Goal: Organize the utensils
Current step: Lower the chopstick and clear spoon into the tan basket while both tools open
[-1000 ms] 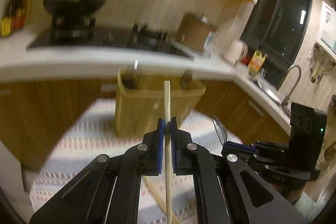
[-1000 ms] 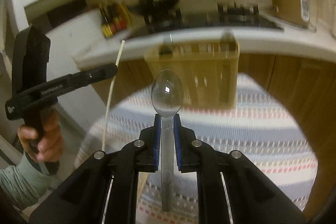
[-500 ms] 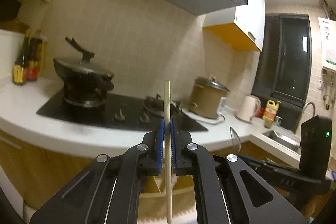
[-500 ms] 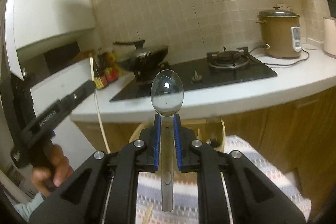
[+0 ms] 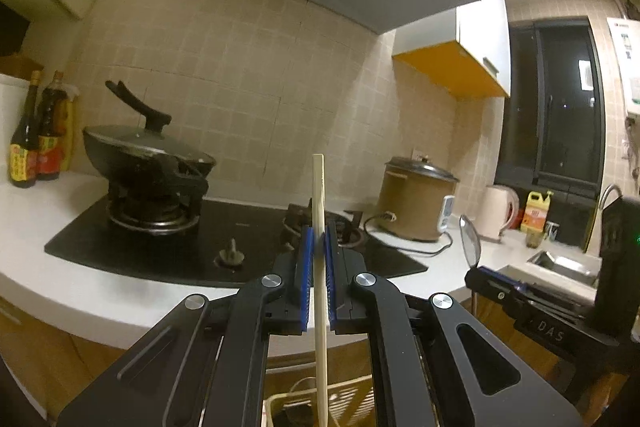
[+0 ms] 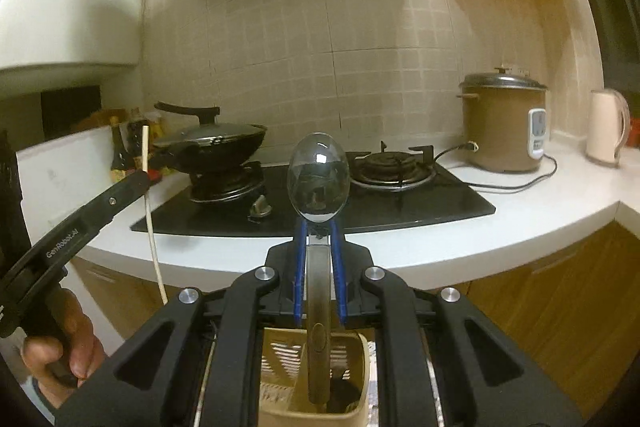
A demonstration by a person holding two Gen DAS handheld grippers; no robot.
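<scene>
Both tools are loaded and you're standing right over the target. Your left gripper [image 5: 318, 239] is pinched on a pale wooden chopstick [image 5: 319, 267], blue pads [image 5: 306, 267] tight on either side of it, the stick running straight up and down through the jaws. Your right gripper [image 6: 318, 239] is clamped on the handle of a metal spoon [image 6: 318, 183], bowl pointing up, handle hanging down.

Here's the relation that matters: the beige utensil caddy [image 6: 344, 407] sits directly beneath both claws. In the right wrist view the spoon's handle tip hangs down toward the caddy's open compartment, seemingly just inside the rim, though I can't tell whether it touches anything. In the left wrist view only a slice of the caddy [image 5: 352, 393] shows between the arms, and the chopstick's lower end points down at it; which slot it is over, I can't make out from there.

So both long axes are upright and lined up with the openings: the move is down, not sideways. Your right hand looks nearer to finishing, spoon handle already at the mouth. My read is you lower it a touch more and let go, then bring the chopstick down the same way. Keep the stick plumb, because a tilt could catch its tip on the slotted wall.

The wok [image 5: 148, 151] and rice cooker [image 6: 502, 125] on the counter behind are well clear of all this.
</scene>
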